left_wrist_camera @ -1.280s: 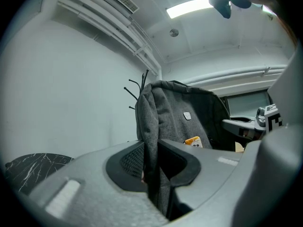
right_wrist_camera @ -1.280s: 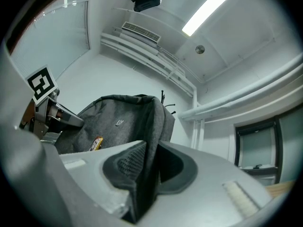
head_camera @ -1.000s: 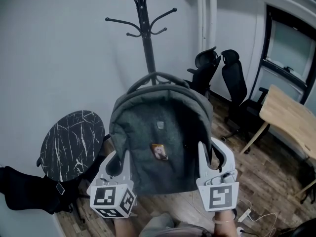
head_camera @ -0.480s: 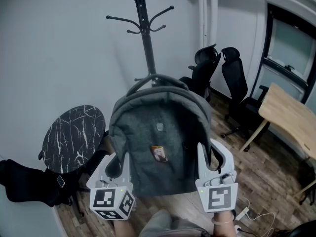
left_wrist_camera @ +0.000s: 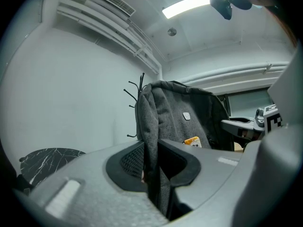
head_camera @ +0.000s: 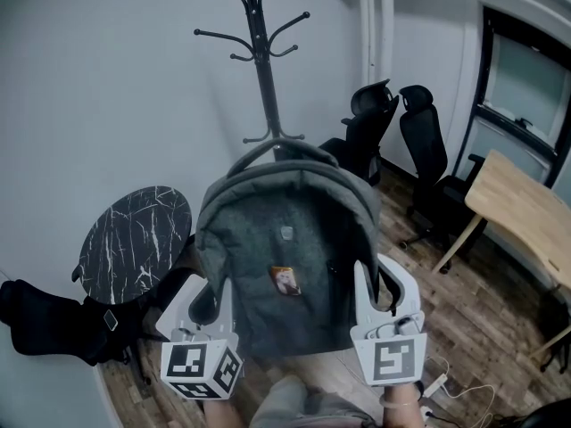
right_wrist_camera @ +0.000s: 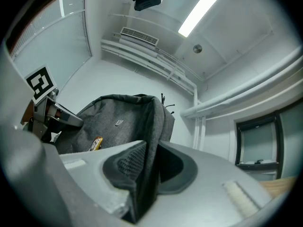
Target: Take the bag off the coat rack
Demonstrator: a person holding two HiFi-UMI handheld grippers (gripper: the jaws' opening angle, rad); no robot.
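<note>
A grey backpack [head_camera: 285, 266] with a small orange tag hangs in the air between my two grippers, in front of the black coat rack [head_camera: 261, 56]. Its top handle [head_camera: 272, 147] arches just before the rack's pole, apart from the hooks. My left gripper [head_camera: 212, 294] is shut on the bag's left edge. In the left gripper view the grey fabric [left_wrist_camera: 154, 150] runs pinched between the dark pads. My right gripper [head_camera: 382, 285] is shut on the bag's right edge. The right gripper view shows that edge [right_wrist_camera: 149, 160] clamped between its pads.
A round black marble-pattern table [head_camera: 134, 243] stands at the left, with a dark bag [head_camera: 49, 333] below it. Two black office chairs [head_camera: 401, 150] stand behind the rack to the right. A wooden desk [head_camera: 526, 212] is at the far right. Cables [head_camera: 464, 390] lie on the wooden floor.
Both grippers have drawn the backpack toward me and slightly down, away from the coat rack; more of the pole shows above the handle now. The grips have not changed.
</note>
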